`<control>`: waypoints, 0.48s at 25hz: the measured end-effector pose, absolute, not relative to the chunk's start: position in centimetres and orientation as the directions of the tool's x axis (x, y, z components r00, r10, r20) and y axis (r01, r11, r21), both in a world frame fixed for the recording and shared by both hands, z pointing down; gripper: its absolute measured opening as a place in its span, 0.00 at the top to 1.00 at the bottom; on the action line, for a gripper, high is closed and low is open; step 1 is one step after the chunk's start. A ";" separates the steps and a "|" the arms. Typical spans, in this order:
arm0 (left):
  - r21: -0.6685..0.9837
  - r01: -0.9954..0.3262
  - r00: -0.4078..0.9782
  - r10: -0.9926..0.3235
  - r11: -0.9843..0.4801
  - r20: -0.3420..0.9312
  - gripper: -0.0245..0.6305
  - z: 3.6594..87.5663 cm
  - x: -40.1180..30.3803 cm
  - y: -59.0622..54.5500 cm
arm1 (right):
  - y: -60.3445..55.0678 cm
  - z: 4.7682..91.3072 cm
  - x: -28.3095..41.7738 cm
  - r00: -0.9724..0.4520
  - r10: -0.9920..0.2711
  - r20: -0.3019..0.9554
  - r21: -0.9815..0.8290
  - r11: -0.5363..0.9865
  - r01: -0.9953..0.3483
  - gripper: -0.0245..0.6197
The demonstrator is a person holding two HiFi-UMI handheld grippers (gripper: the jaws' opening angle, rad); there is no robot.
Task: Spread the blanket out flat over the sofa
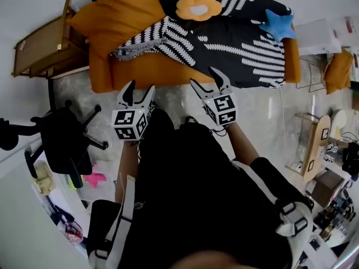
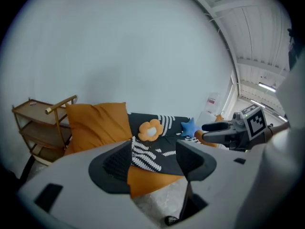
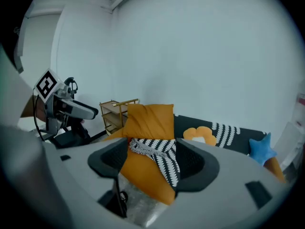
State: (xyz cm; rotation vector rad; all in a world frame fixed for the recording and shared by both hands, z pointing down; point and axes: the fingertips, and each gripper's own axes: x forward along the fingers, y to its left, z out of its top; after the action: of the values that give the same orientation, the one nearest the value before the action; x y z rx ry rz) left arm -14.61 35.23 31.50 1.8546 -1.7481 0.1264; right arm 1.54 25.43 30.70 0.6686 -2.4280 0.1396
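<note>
A dark blanket [image 1: 235, 43] with white leaf print covers the middle and right of the orange sofa [image 1: 140, 72]. Its fringed left corner [image 1: 151, 41] is folded back in a bunch on the seat, next to an orange cushion [image 1: 118, 13]. A flower pillow [image 1: 197, 7] and a blue star pillow [image 1: 279, 24] lie on the blanket. My left gripper [image 1: 141, 88] and right gripper [image 1: 206, 78] hover over the floor just short of the sofa's front, both open and holding nothing. The bunched corner [image 3: 155, 149] shows past the right gripper's jaws, and the blanket [image 2: 147, 159] past the left gripper's jaws.
A wooden trolley [image 1: 39, 49] stands left of the sofa. A black office chair [image 1: 61, 139] is on the floor at my left, with a pink item [image 1: 95, 179] beside it. At the right are a wooden board [image 1: 317, 142], boxes and clutter.
</note>
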 end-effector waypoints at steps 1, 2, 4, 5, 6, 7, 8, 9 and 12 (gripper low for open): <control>0.349 -0.937 0.152 -0.878 0.019 0.455 0.54 32.2 -15.5 34.9 | 25.3 31.1 0.9 -0.678 -0.435 0.592 0.041 0.857 -0.514 0.46; 0.354 -0.935 0.166 -0.870 0.010 0.463 0.54 32.9 -16.2 34.6 | 25.2 31.6 0.3 -0.668 -0.438 0.601 0.031 0.849 -0.528 0.46; 0.365 -0.931 0.198 -0.856 -0.012 0.478 0.54 34.4 -17.3 34.3 | 25.3 32.8 -0.5 -0.646 -0.444 0.621 0.031 0.837 -0.546 0.46; 0.368 -0.929 0.215 -0.849 -0.026 0.483 0.54 35.1 -17.8 34.0 | 25.3 33.4 -1.0 -0.635 -0.449 0.628 0.033 0.832 -0.555 0.46; 0.370 -0.928 0.231 -0.842 -0.041 0.488 0.54 35.8 -18.2 33.8 | 25.2 34.0 -1.4 -0.626 -0.454 0.634 0.033 0.825 -0.565 0.46; 0.370 -0.928 0.246 -0.835 -0.056 0.492 0.54 36.5 -18.6 33.4 | 25.0 34.5 -1.8 -0.618 -0.461 0.637 0.031 0.817 -0.576 0.46; 0.368 -0.927 0.259 -0.829 -0.069 0.496 0.54 37.1 -19.0 33.1 | 24.8 34.9 -2.2 -0.612 -0.467 0.638 0.029 0.809 -0.587 0.46; 0.367 -0.927 0.268 -0.823 -0.078 0.501 0.54 37.7 -19.4 32.7 | 24.5 35.3 -2.5 -0.606 -0.473 0.639 0.028 0.802 -0.596 0.46; 0.386 -0.919 0.284 -0.810 -0.078 0.513 0.54 39.6 -20.2 31.6 | 23.8 36.8 -2.8 -0.589 -0.473 0.655 0.018 0.789 -0.614 0.46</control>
State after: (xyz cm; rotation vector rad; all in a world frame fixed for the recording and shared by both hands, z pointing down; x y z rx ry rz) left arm -20.18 31.63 39.64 1.9068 -1.5488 0.2151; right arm -2.79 23.81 36.83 0.8019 -2.3109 0.2757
